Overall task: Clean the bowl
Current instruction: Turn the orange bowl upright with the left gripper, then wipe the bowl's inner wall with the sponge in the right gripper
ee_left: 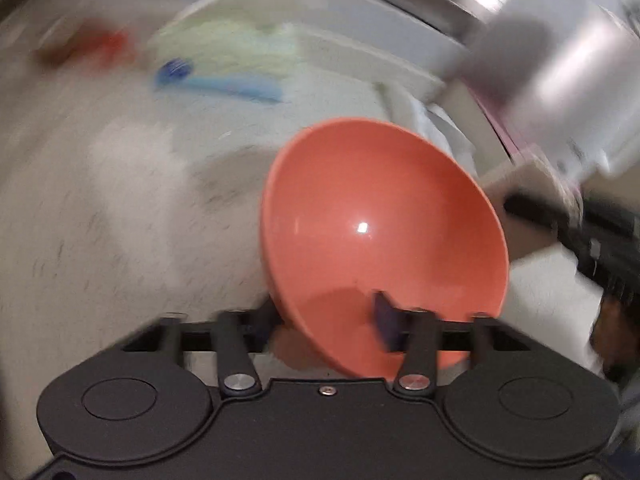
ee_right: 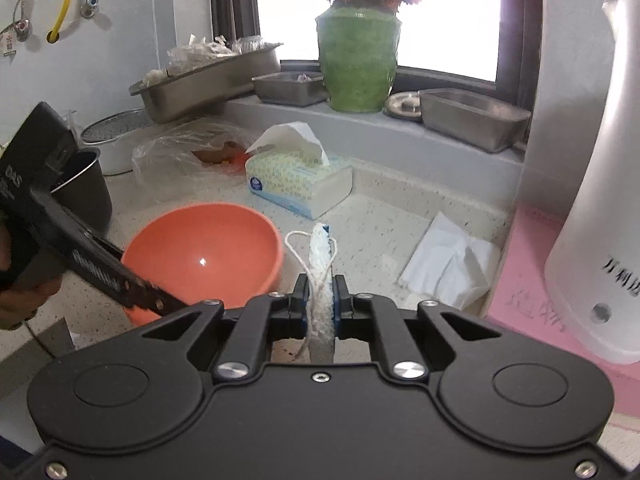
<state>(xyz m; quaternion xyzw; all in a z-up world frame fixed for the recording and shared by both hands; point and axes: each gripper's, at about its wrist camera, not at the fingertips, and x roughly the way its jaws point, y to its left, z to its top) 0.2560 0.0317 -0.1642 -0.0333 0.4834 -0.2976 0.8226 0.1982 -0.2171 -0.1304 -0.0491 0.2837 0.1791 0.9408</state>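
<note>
Left claw [ee_left: 332,320] pinches the rim of a tilted orange bowl [ee_left: 380,224], apparently lifted off the speckled tabletop [ee_right: 400,216]. Right claw [ee_right: 322,300] is clamped on a white scrubbing pad [ee_right: 320,276].

On the speckled counter [ee_right: 400,208] lies a tissue pack [ee_right: 298,184] with one sheet standing up. Just beside it is a clear plastic bag [ee_right: 180,160]. A loose white napkin [ee_right: 448,264] lies near a white kettle [ee_right: 592,200]. On the window ledge stand a green vase [ee_right: 356,60] and steel trays [ee_right: 208,80].
</note>
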